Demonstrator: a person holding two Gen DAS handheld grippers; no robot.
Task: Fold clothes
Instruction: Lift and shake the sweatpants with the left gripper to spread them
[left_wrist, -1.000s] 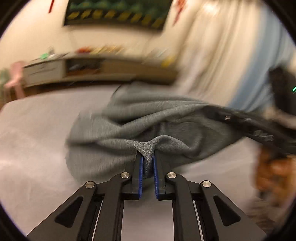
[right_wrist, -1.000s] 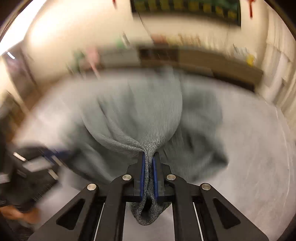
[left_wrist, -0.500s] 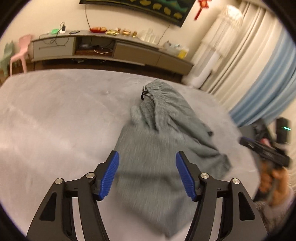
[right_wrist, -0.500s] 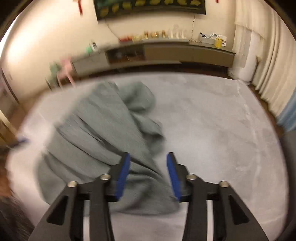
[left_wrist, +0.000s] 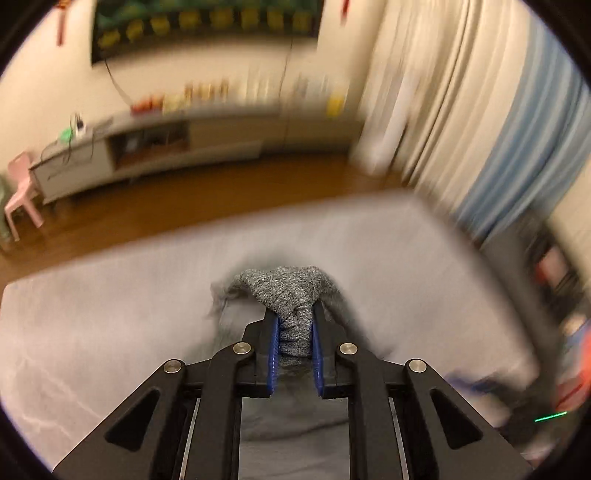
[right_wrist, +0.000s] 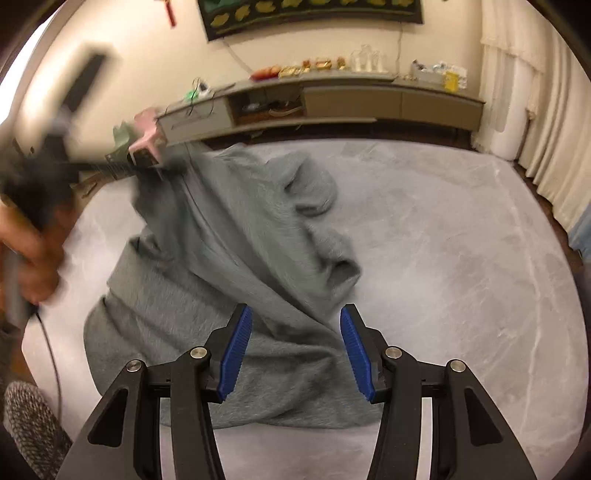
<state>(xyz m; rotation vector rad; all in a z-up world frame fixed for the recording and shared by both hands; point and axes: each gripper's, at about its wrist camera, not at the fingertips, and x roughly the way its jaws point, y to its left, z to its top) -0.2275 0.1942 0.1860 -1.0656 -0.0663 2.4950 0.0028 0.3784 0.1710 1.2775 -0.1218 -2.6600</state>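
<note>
A grey knitted garment (right_wrist: 221, 277) lies crumpled on the grey bed cover (right_wrist: 461, 240). My left gripper (left_wrist: 294, 317) has a bunch of the garment (left_wrist: 291, 288) between its blue pads, which press on it as the jaws are closing. In the right wrist view the left gripper (right_wrist: 147, 162) is blurred at the upper left, and that corner of the cloth rises to it. My right gripper (right_wrist: 295, 312) is open just above the garment's near part, with a fold lying under the gap and neither pad touching it.
A person's hand (right_wrist: 29, 251) holds the left tool at the bed's left edge. A low cabinet (right_wrist: 332, 99) runs along the far wall past a strip of wooden floor (left_wrist: 166, 214). Curtains (left_wrist: 480, 110) hang on the right, and a pink chair (left_wrist: 22, 195) stands at the left.
Both grippers let go of the garment and opened. The left one has since shut on a bunch of cloth and raised it. The right one stays open over the garment.
</note>
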